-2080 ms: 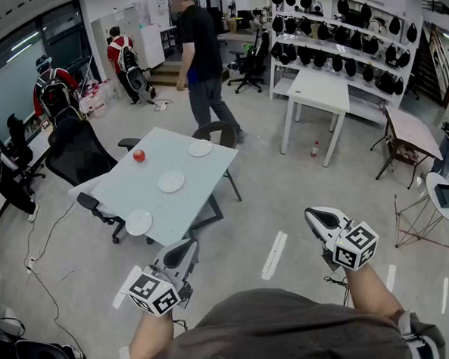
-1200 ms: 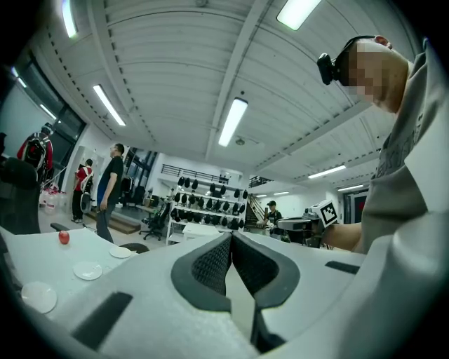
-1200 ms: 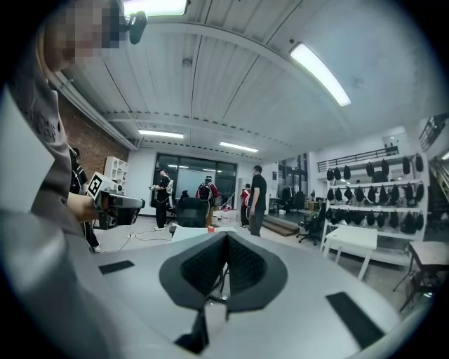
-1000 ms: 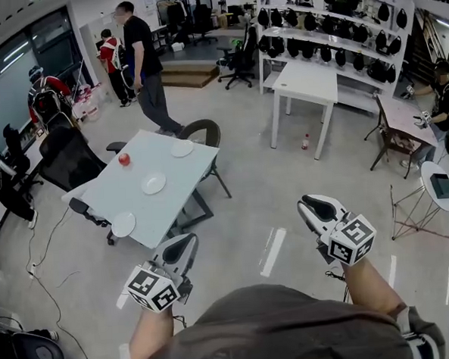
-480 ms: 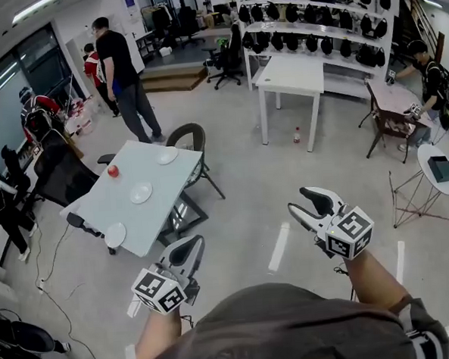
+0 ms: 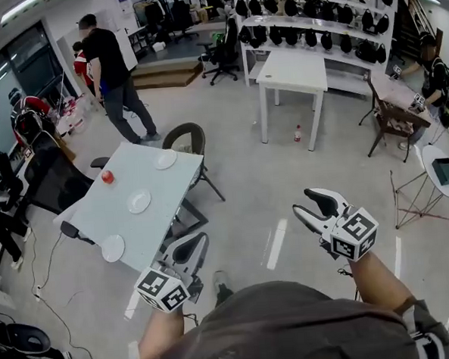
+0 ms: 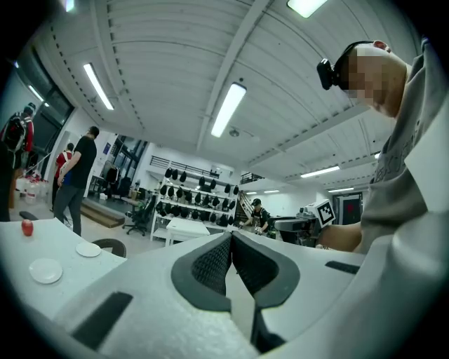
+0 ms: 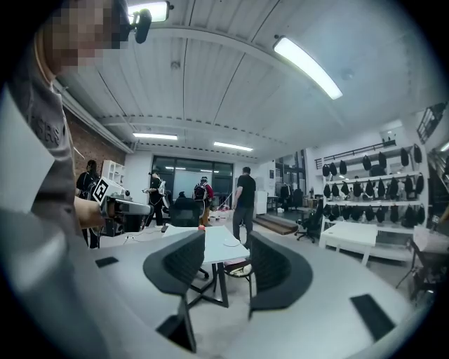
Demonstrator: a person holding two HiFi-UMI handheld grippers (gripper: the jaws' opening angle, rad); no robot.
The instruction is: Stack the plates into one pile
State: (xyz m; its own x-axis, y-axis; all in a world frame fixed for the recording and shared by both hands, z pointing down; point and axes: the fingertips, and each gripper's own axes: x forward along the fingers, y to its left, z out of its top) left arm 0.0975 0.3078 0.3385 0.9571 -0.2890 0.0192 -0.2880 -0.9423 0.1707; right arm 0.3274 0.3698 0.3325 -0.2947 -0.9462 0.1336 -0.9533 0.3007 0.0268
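Note:
Three white plates lie apart on the pale table (image 6: 168, 190): a far plate (image 6: 164, 160), a middle plate (image 6: 139, 201) and a near plate (image 6: 113, 248). A red apple (image 6: 107, 176) sits by the table's left edge. My left gripper (image 6: 194, 246) hovers off the table's near corner, shut with nothing in it. Its own view shows the shut left gripper (image 7: 231, 247) with two plates (image 7: 46, 270) (image 7: 88, 249) at the left. My right gripper (image 6: 314, 205) is well right of the table over the floor. The right gripper (image 8: 224, 263) stands open and empty, with the table (image 8: 214, 247) beyond it.
A person in black (image 6: 107, 64) walks beyond the table. A dark chair (image 6: 185, 135) stands at its far end and office chairs (image 6: 47, 186) at its left. A white table (image 6: 294, 70), helmet shelves (image 6: 313, 18) and a small round table (image 6: 444, 175) stand to the right.
Both grippers and the view have moved closer to the plate table. The right gripper's jaws have opened wide. The person in black has walked off to the left.

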